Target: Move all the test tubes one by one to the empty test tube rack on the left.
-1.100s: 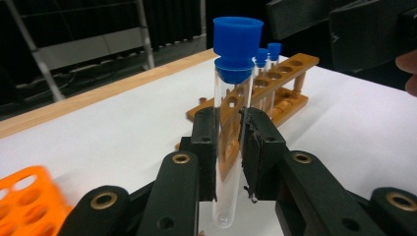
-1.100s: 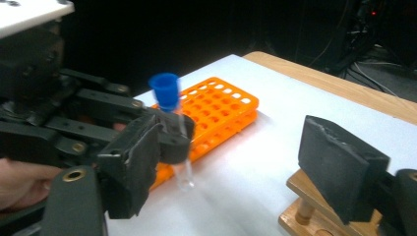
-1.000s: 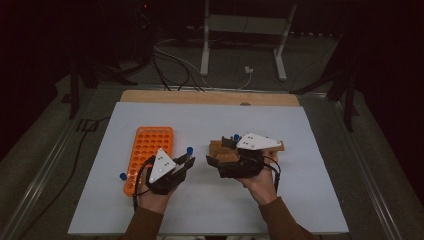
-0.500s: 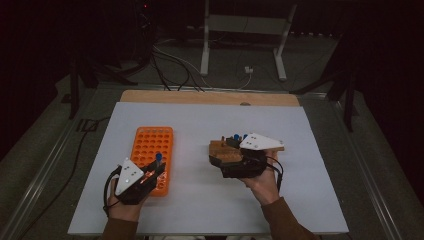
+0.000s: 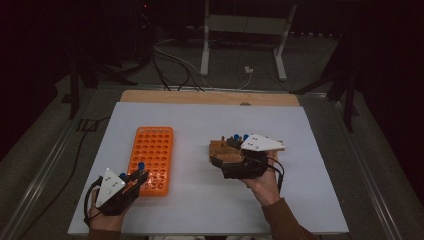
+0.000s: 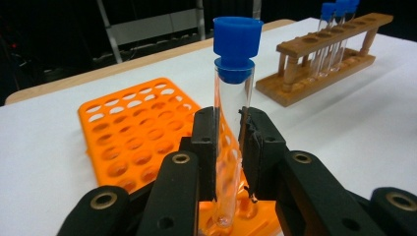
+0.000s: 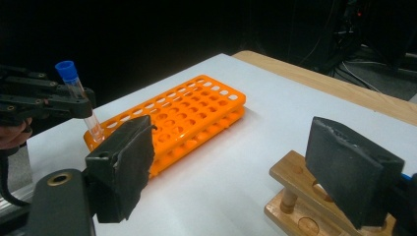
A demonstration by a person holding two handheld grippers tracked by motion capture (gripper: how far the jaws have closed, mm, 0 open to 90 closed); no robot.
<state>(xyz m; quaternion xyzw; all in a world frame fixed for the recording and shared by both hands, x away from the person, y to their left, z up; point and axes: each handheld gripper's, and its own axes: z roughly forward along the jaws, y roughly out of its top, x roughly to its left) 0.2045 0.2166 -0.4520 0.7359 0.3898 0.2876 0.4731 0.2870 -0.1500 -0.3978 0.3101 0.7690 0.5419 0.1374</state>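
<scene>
Orange plastic rack (image 5: pixel 151 159) is where the tubes are headed, as far as I can judge, and it's basically empty right now. Every hole I can make out in the high view and the left gripper view has nothing in it, though the nearest corner is hidden behind the jaws.

Left gripper (image 5: pixel 141 177) is clamped tight on a clear test tube with a blue cap (image 6: pixel 232 93). Both black pads press on the glass around mid-height, the tube stands upright, and its bottom end sits right at the near corner of the rack. In the left gripper view the tip looks like it's at or just inside one of the corner holes, but I can't tell whether it's actually seated or only hovering over the opening. The right gripper view (image 7: pixel 78 101) shows the same tube at that near end of the rack.

Right gripper (image 7: pixel 246 172) has its jaws spread wide with nothing between them, parked over the end of the wooden rack (image 5: pixel 226 151) on the other side of the mat. That wooden rack holds a few more blue-capped tubes (image 6: pixel 339 29) at its far end, well apart from the orange one.

So my read: this is tube number one going in, barely started. What's left is dropping this one fully into its hole, letting go, then moving the remaining tubes across one at a time.
</scene>
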